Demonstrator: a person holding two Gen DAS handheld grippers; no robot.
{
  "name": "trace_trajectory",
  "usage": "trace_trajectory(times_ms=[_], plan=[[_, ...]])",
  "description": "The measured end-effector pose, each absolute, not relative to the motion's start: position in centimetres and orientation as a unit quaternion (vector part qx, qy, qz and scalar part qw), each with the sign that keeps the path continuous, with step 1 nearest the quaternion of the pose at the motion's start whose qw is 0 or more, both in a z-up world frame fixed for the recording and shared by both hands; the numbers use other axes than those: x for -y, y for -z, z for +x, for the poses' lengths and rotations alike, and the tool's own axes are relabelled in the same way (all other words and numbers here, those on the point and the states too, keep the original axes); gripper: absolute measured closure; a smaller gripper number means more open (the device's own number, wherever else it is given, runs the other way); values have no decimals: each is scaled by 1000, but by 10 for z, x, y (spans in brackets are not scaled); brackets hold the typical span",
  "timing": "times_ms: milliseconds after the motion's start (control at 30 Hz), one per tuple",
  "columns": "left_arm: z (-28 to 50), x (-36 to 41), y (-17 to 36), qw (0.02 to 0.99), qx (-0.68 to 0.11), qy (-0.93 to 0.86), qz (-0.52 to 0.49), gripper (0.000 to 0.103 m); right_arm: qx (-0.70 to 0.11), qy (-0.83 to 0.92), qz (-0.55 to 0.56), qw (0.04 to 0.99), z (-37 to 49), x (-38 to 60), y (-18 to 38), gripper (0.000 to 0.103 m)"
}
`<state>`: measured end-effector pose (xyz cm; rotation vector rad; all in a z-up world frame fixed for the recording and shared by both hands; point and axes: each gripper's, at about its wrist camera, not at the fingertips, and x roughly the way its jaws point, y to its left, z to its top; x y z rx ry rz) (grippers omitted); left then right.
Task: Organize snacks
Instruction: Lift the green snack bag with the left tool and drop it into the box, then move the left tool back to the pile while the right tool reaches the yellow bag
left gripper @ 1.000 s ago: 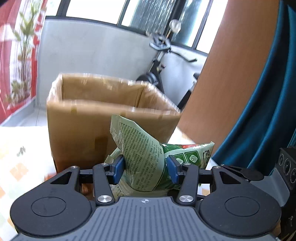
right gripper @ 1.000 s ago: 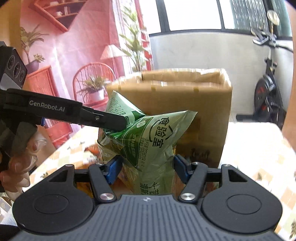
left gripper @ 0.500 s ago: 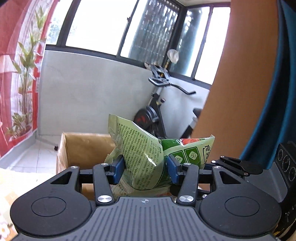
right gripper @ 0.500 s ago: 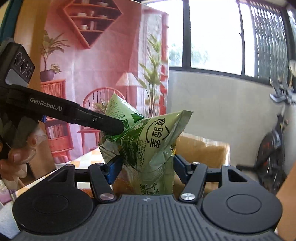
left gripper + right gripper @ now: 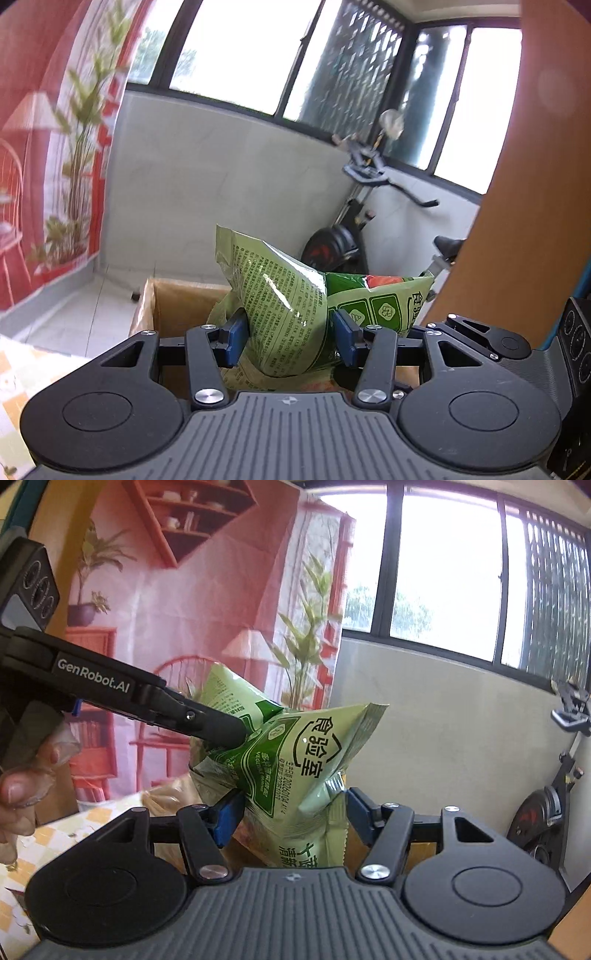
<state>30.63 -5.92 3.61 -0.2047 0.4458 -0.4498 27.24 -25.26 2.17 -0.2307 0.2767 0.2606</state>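
Both claws are clamped on the same green snack bag (image 5: pixel 291 314), and I read that as a deliberate two-point hold: a puffy, air-filled pouch like this slides and swings if pinched from one side only. My left gripper (image 5: pixel 290 334) has its blue pads pressed into the printed back panel of the bag, low down near the pouch's belly. My right gripper (image 5: pixel 291 812) squeezes the front face, the pads biting in just under the large logo, so the film creases between them.

Going by size, the cardboard box (image 5: pixel 173 306) is the biggest piece in play. In the left wrist view its open top sits directly behind and below the bag, one brown inner wall showing past the pouch's left edge. I judge it to be the place the snacks are meant to go, and that the bag is carried high so it passes over the rim. The patterned tablecloth (image 5: pixel 99 814) lies below, well under the load.

Relative to the claws, the bag stands upright between each pair of pads, its crimped top corner rising above them and its lower seam hanging below. In the right wrist view the left gripper's dark finger (image 5: pixel 207 727) reaches in from the side and touches the pouch's upper shoulder, with the person's hand (image 5: pixel 22 775) behind it.
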Motion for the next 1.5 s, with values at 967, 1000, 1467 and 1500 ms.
trace_trajectory(times_ms=[967,1000,1467,1500], plan=[[255,6,-16,948,-266,165,-53,37,-207,-19,23,978,251,294,21,38],[249,3,-16,949,-264,164,-57,37,-202,-18,31,979,244,294,21,38],[196,-29,9,953,-267,125,-65,37,-164,-12,41,985,159,249,43,38],[191,-31,13,954,-268,116,-62,37,-168,-11,46,985,156,246,48,38]])
